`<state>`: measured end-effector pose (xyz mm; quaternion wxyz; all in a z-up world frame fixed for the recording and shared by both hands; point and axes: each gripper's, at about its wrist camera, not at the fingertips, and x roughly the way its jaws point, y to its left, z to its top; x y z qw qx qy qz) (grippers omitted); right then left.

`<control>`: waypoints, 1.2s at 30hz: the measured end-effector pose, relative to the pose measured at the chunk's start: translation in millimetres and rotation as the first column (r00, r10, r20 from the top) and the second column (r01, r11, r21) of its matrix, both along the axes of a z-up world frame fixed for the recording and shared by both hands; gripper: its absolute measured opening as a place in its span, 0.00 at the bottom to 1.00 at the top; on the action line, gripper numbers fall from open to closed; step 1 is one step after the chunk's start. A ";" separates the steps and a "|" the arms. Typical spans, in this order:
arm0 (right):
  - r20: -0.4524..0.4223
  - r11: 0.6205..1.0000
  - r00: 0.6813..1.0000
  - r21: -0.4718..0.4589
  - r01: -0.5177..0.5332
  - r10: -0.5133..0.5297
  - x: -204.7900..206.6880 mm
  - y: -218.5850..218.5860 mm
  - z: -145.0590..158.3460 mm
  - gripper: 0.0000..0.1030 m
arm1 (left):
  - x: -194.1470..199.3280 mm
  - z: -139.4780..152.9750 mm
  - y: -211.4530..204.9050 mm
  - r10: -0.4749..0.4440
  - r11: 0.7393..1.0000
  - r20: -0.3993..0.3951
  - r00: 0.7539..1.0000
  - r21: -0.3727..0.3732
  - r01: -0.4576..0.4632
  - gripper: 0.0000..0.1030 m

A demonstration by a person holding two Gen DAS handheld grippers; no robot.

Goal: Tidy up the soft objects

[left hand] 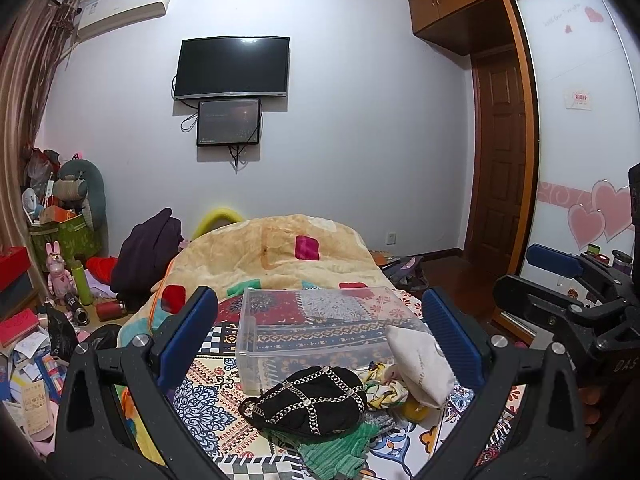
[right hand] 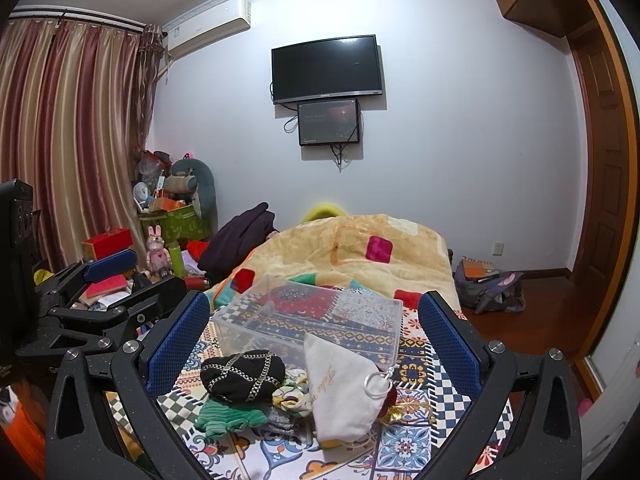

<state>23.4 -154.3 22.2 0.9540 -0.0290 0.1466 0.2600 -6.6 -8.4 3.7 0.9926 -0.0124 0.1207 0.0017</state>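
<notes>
A bed (left hand: pixel 224 396) covered with a patterned patchwork sheet fills the near scene, with a cream blanket (left hand: pixel 280 248) heaped at its far end. A clear plastic bin (left hand: pixel 320 332) sits on the sheet in the middle, with nothing inside it. Just near of the bin lies a small heap of soft things: a white drawstring pouch (right hand: pixel 340 392) on the right, leaning against the bin's near right corner; a black chain-trimmed purse (left hand: pixel 312 404) on the left; and a green knitted cloth (left hand: pixel 340 448) partly under the purse. The left tool (left hand: pixel 320 340) hangs above the heap with its blue pads spread wide, holding nothing. The right tool (right hand: pixel 316 348) is likewise spread wide and holding nothing, framing the pouch and the purse between its pads.
</notes>
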 end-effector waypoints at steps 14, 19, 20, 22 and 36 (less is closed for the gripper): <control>0.001 1.000 1.000 0.004 -0.002 0.002 -2.6 1.0 2.2 1.00 | -2.0 -0.1 -0.5 0.000 1.000 0.003 1.000 0.000 0.000 1.00; 0.001 1.000 1.000 0.004 -0.004 0.004 -3.2 1.5 2.3 1.00 | -2.9 0.2 -0.7 -0.003 1.000 0.002 1.000 -0.001 0.003 1.00; 0.002 1.000 1.000 0.004 -0.005 0.005 -4.0 1.8 2.1 1.00 | -2.9 0.2 -0.6 -0.002 1.000 0.002 1.000 -0.001 0.002 1.00; 0.002 1.000 1.000 0.005 -0.004 0.004 -4.0 1.7 1.9 1.00 | -3.3 0.5 -0.7 -0.003 1.000 0.003 1.000 -0.001 0.003 1.00; 0.001 1.000 1.000 0.009 -0.008 0.008 -7.4 4.0 3.7 1.00 | -3.0 0.9 -0.1 -0.004 1.000 0.000 1.000 -0.002 0.004 1.00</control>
